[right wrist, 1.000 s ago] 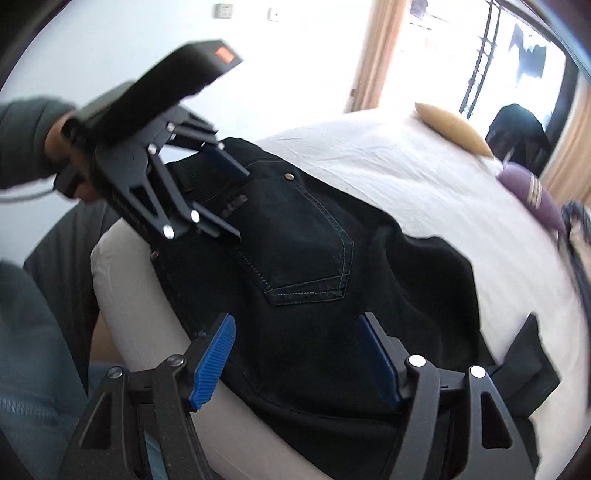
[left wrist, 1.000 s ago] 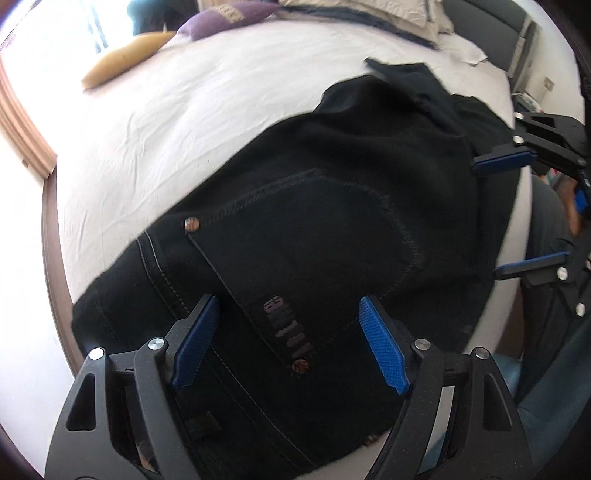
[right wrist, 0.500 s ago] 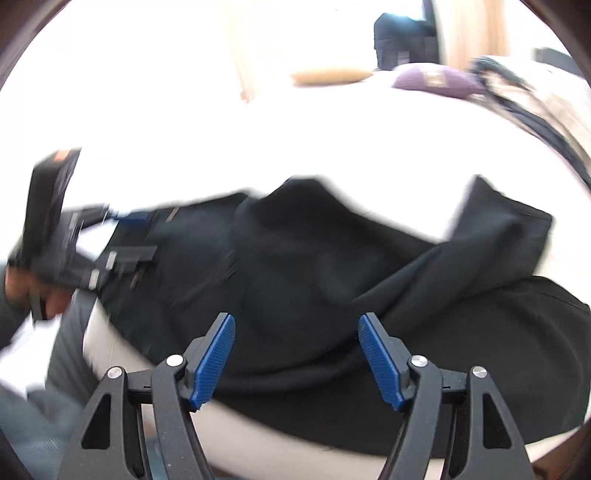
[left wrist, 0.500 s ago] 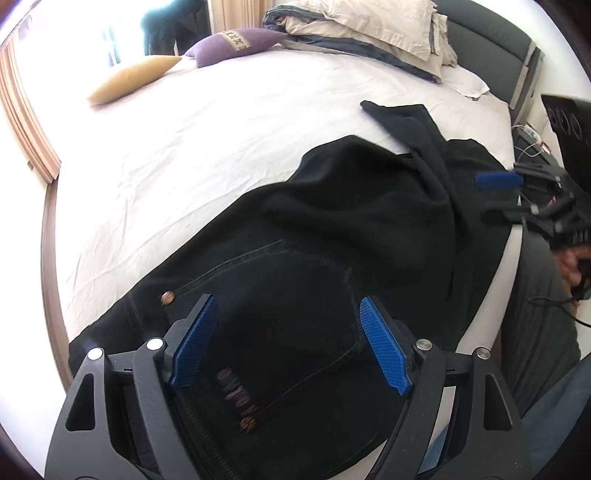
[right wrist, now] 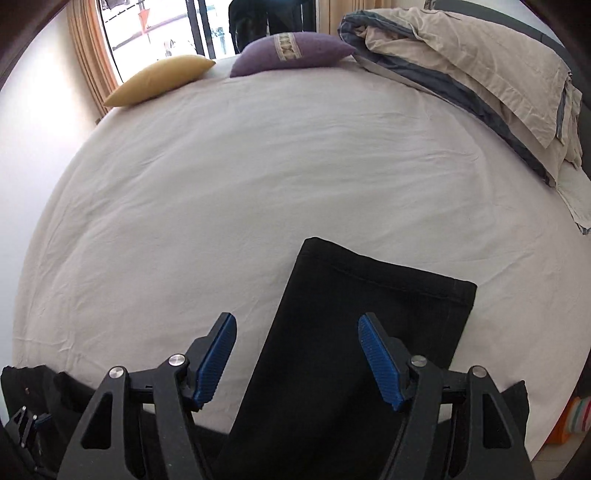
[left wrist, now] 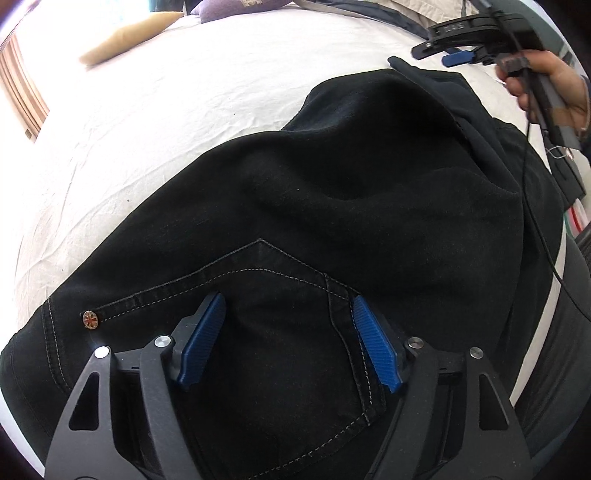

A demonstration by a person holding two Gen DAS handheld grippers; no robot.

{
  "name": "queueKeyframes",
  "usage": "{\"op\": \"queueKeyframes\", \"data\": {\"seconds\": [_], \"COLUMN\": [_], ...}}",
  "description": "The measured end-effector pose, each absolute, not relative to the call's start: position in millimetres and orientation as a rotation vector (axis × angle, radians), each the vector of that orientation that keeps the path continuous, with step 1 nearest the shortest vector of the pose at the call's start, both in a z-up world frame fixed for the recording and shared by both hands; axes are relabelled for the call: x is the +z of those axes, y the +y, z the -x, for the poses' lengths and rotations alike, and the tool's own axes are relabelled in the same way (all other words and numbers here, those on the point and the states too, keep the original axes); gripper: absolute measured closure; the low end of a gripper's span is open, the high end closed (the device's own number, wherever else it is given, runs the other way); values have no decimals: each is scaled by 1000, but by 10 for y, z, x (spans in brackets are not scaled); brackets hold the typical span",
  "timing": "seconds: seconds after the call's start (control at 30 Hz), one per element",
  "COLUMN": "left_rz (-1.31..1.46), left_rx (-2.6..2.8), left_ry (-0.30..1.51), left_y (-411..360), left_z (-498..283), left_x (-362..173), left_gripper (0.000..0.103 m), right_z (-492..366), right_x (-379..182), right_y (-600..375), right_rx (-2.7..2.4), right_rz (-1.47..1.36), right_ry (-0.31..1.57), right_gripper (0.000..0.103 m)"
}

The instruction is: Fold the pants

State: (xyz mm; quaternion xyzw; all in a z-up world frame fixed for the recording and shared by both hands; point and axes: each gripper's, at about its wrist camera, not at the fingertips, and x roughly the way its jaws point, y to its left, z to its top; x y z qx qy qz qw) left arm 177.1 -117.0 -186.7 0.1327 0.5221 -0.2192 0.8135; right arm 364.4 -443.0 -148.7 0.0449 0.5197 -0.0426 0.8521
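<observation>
The black pants (left wrist: 369,206) lie rumpled along the near edge of the bed (left wrist: 166,122). The left gripper (left wrist: 290,345) hovers over the back pocket (left wrist: 273,321), jaws closing with denim beneath but unpinched. The right gripper (right wrist: 297,360) stands wide and empty above the leg hem (right wrist: 384,291). A shallow bite could catch only the top layer, or drag the cloth off the edge. No containers appear.

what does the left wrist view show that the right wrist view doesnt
Only the left wrist view: the pants' back pocket, a copper rivet and the hand holding the right gripper.
Only the right wrist view: the leg hem, the bunched duvet and the window.
Both: black pants, white sheet, yellow cushion, purple cushion.
</observation>
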Motion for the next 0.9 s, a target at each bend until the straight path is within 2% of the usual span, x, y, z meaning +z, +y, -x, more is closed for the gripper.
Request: {"op": "queueKeyframes", "data": {"seconds": [0.27, 0.3, 0.37, 0.43, 0.47, 0.57, 0.6, 0.73, 0.9], "left_rz": [-300, -299, -292, -292, -291, -287, -286, -279, -264], "left_rx": [-454, -453, -457, -459, -460, -459, -458, -451, -436], "left_ry": [1087, 1085, 1083, 1084, 1085, 1086, 1088, 1095, 1105], "left_y": [-1263, -1097, -1092, -1076, -1068, -1057, -1053, -1029, -1028], "left_z": [-1644, -1624, -1599, -1610, -1614, -1636, -1642, -1699, -1759], "left_x": [-1967, -1913, -1898, -1881, -1877, -1888, -1884, -1869, -1882], "left_gripper": [25, 25, 25, 25, 25, 25, 25, 25, 25], "right_z": [-4084, -4100, -4110, -4121, -4121, -4043, -3977, -3512, -2439], "right_x": [-1967, -1967, -1953, -1929, -1915, -1812, -1711, -1153, -647], "right_y": [-4572, -4608, -4652, -4709, -4752, -4808, -4863, -5193, -5806], "right_rx": [-213, -209, -188, -181, -173, -164, -165, -155, -213], "right_rz": [-111, -128, -142, -141, -157, -227, -265, -393, -507], "right_ry": [1196, 1190, 1184, 1191, 1195, 1164, 1131, 945, 732], "right_gripper": [31, 32, 46, 75, 76, 96, 99, 99, 99]}}
